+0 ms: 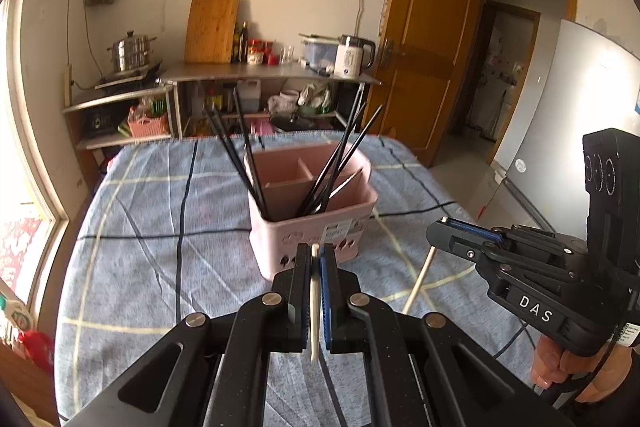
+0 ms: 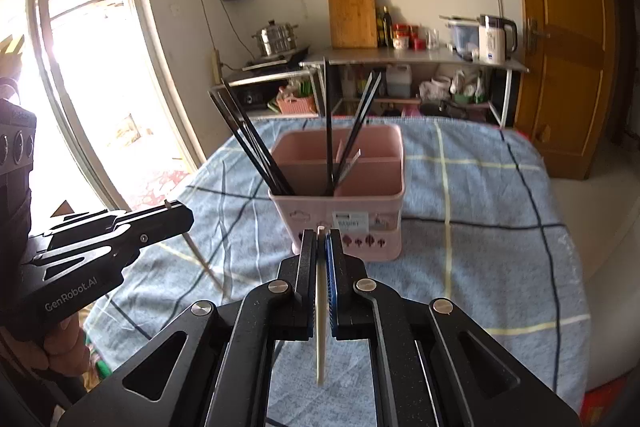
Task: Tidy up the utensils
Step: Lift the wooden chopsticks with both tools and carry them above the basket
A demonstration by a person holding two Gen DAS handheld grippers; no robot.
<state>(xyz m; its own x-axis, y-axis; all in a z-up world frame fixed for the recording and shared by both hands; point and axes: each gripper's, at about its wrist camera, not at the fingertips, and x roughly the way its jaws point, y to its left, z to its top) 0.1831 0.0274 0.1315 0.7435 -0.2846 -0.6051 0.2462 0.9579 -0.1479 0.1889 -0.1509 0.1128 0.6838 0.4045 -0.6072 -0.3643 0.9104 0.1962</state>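
Note:
A pink utensil holder [image 1: 316, 223] with compartments stands on the blue plaid cloth and also shows in the right wrist view [image 2: 344, 215]. Several black chopsticks [image 1: 240, 151] lean in its near compartments [image 2: 256, 147]. My left gripper [image 1: 316, 255] is shut on a cream chopstick [image 1: 315, 307], just short of the holder's near wall. My right gripper [image 2: 321, 241] is shut on another cream chopstick [image 2: 321, 327], also close to the holder. Each gripper shows in the other's view, holding its chopstick [image 1: 420, 279] slanting down [image 2: 204, 259].
The cloth-covered table [image 2: 500, 219] extends around the holder. Behind it stand metal shelves with a pot [image 1: 132, 51], cutting board [image 1: 212, 29] and kettle [image 1: 354, 57]. A wooden door [image 1: 428, 39] is at right, a window [image 2: 80, 47] at left.

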